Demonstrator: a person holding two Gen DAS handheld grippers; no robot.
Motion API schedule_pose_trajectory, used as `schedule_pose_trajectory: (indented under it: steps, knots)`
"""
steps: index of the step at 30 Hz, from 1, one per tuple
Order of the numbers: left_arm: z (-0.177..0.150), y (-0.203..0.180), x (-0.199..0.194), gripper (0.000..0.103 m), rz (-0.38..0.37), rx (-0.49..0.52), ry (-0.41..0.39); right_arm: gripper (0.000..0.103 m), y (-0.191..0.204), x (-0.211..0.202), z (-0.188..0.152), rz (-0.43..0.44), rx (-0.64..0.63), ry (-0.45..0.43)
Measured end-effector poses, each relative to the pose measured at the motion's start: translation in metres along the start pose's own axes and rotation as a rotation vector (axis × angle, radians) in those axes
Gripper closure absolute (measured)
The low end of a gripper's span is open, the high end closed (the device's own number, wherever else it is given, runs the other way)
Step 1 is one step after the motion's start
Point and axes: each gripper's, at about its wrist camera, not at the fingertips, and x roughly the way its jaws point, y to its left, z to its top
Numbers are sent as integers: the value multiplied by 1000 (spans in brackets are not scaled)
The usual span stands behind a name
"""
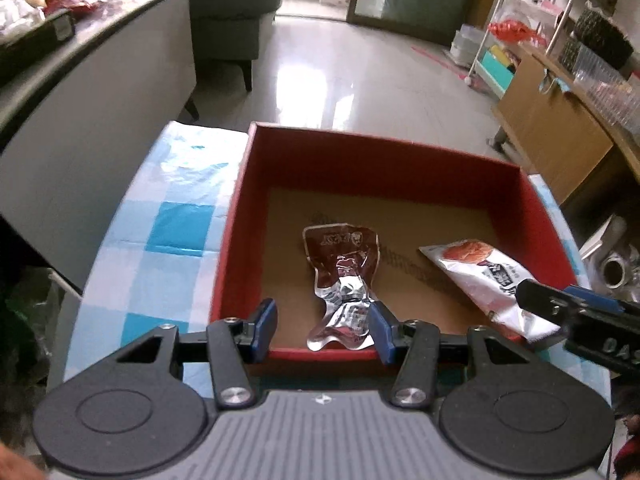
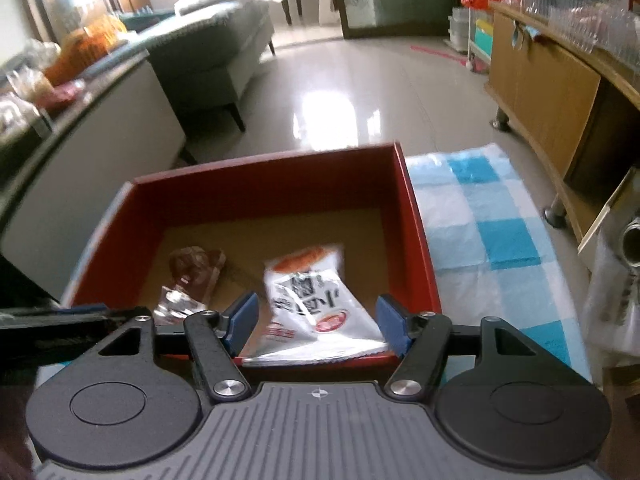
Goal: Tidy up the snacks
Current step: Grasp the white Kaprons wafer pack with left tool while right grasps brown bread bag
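A red cardboard box [image 1: 384, 168] sits on a blue-and-white checked cloth. On its brown floor lie a crinkled brown-and-silver snack packet [image 1: 340, 276] and a white packet with an orange picture [image 1: 480, 272]. My left gripper [image 1: 324, 328] hovers at the box's near wall, open, with the brown packet's lower end lying between its blue pads [image 1: 266, 324]. In the right wrist view my right gripper [image 2: 318, 322] is open too. The white packet [image 2: 308, 296] lies loose between its pads, its near end resting over the box's front rim [image 2: 320, 360]. The brown packet [image 2: 192, 276] lies to its left.
The checked cloth [image 1: 172, 216] covers the table on both sides of the box. A grey counter [image 1: 100, 92] with clutter stands at left, a sofa [image 1: 232, 8] behind it. A wooden cabinet [image 2: 540, 76] and shelves line the right. Glossy floor lies beyond.
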Motion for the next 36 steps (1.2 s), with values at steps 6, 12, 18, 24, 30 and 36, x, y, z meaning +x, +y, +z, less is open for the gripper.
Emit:
schedule_pose_trajectory:
  steps: [6, 12, 18, 24, 30, 36]
  knots:
    - [-18, 12, -39, 58, -61, -31, -21, 29, 6, -37, -18, 51, -8, -44]
    - [-55, 39, -56, 58, -46, -90, 21, 28, 21, -57, -51, 73, -54, -2]
    - [-85, 55, -50, 58, -81, -189, 114, 23, 37, -63, -79, 92, -79, 60]
    - [-87, 47, -45, 56, -49, -181, 111, 22, 44, -44, -90, 75, -123, 133]
    - [-85, 49, -40, 55, -7, -164, 116, 20, 43, -22, -89, 152, -89, 204]
    - [-85, 51, -38, 54, -10, -162, 131, 20, 48, -1, -90, 153, -107, 258]
